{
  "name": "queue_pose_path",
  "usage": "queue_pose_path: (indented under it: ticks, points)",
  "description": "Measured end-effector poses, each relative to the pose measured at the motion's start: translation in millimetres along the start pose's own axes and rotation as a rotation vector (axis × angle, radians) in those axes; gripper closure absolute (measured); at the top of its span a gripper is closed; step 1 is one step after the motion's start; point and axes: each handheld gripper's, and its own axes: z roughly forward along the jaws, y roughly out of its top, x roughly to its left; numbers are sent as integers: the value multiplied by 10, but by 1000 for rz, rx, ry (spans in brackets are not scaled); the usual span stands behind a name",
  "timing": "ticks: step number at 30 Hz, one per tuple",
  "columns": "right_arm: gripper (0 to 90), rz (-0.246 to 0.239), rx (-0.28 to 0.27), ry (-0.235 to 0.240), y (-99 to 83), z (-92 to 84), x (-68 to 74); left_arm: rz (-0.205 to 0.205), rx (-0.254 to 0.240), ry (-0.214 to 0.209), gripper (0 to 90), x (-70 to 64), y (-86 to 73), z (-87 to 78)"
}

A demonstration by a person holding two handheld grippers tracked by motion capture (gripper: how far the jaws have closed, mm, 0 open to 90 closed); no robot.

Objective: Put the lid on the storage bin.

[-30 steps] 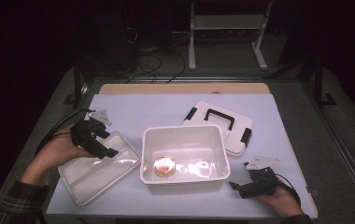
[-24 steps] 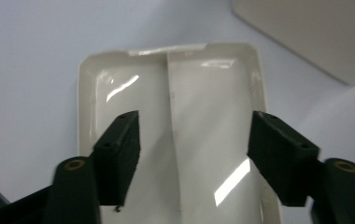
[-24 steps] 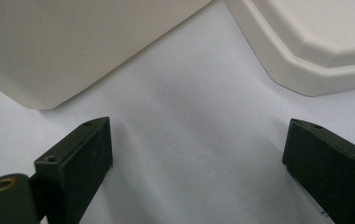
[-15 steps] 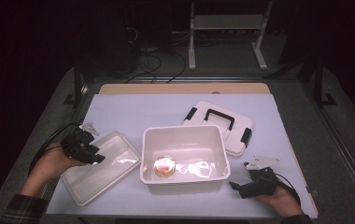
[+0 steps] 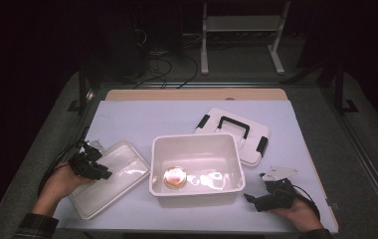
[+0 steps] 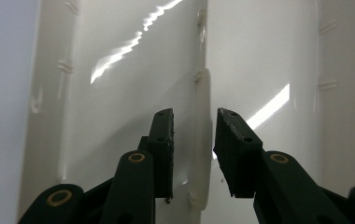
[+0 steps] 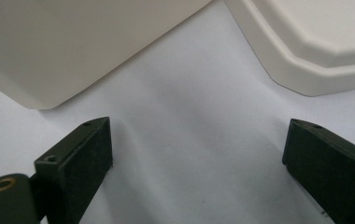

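Behind the left tool (image 6: 192,154), tray ridge (image 6: 202,140) partly hidden.

A white rectangular plastic tub (image 5: 195,164) sits mid-tabletop (image 5: 142,117) with a small round amber-lidded jar (image 5: 175,177) inside. A shallow clear plastic tray (image 5: 110,177) lies to its left; a white plastic lid with black handle (image 5: 234,134) lies behind-right.

- Two black grippers are being shown: the left gripper (image 5: 91,166) and the right gripper (image 5: 271,195).
- Brass-coloured rivets are being seen on the black jaw links.
- A grey three-cornered plate (image 5: 279,173) is being carried on the right one.
- Black cables are trailing from both.
- A plaid sleeve (image 5: 35,226) is being worn.
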Motion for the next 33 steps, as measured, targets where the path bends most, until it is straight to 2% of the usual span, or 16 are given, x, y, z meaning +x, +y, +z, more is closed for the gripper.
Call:
queue_pose_path:
  ticks: [5, 15, 20, 23, 26, 33]
  points:
    - [77, 0, 0, 0, 0, 0, 0, 2, 5, 6, 699, -1, -4, 72]
    - [77, 0, 0, 0, 0, 0, 0, -10, -5, -24, 834, -1, -34, 114]
    - [77, 0, 0, 0, 0, 0, 0, 15, -3, 4, 870, -30, -30, 114]
    - [77, 0, 0, 0, 0, 0, 0, 26, -2, 15, 883, -41, -18, 94]
    - [77, 0, 0, 0, 0, 0, 0, 24, -10, 0, 885, -27, -4, 55]
    - [77, 0, 0, 0, 0, 0, 0, 37, -20, 2, 885, -29, 51, -48]
